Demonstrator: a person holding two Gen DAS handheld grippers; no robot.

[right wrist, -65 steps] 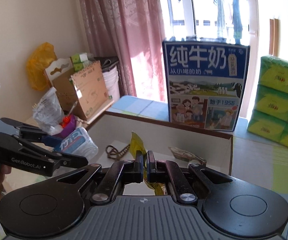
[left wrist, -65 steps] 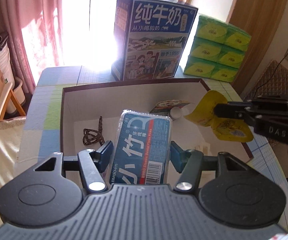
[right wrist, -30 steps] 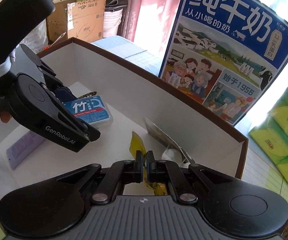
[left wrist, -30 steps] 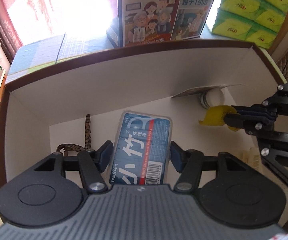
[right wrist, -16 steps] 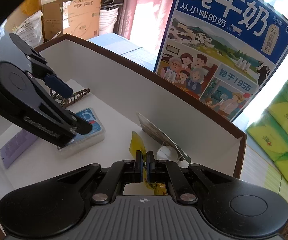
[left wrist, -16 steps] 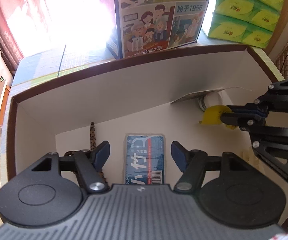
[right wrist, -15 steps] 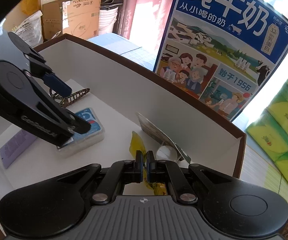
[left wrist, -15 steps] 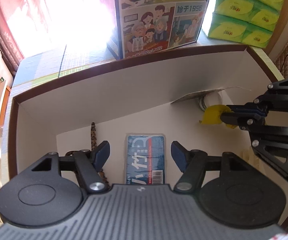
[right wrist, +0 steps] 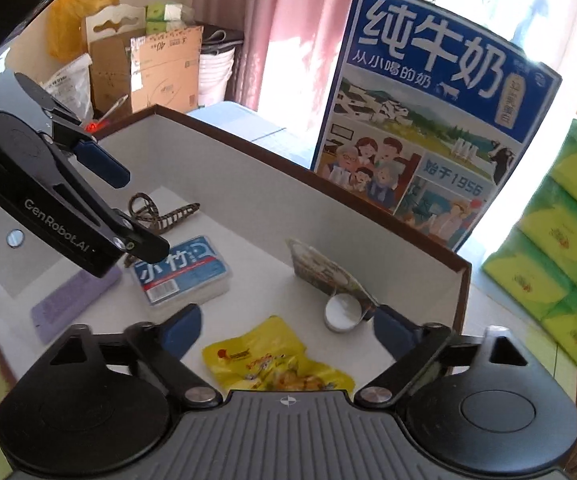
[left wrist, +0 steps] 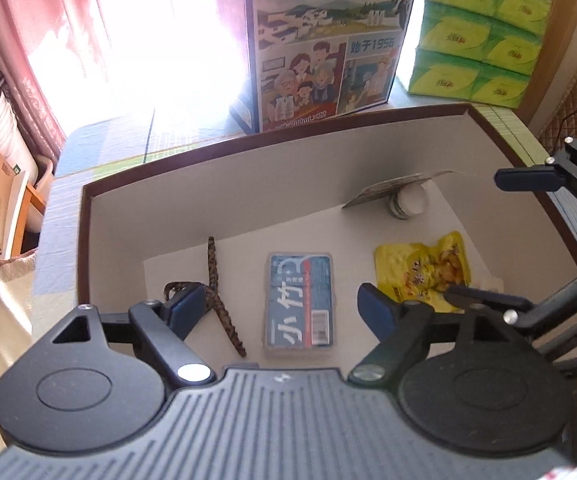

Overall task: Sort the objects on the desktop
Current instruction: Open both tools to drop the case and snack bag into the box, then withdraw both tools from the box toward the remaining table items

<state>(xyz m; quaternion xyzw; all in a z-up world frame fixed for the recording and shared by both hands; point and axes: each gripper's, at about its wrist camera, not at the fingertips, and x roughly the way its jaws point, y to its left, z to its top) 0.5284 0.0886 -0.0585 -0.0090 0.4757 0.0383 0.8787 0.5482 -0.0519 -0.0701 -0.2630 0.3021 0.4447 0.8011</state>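
Room in a home: pink curtains (right wrist: 288, 28) at a sunlit window, stacked tissue packs (left wrist: 480, 36), a milk carton box (right wrist: 428, 120).

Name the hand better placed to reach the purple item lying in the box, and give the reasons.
Left. The left gripper is open, empty and hovers beside the purple item. The right gripper, open too, stands over the yellow snack packet, farther off.
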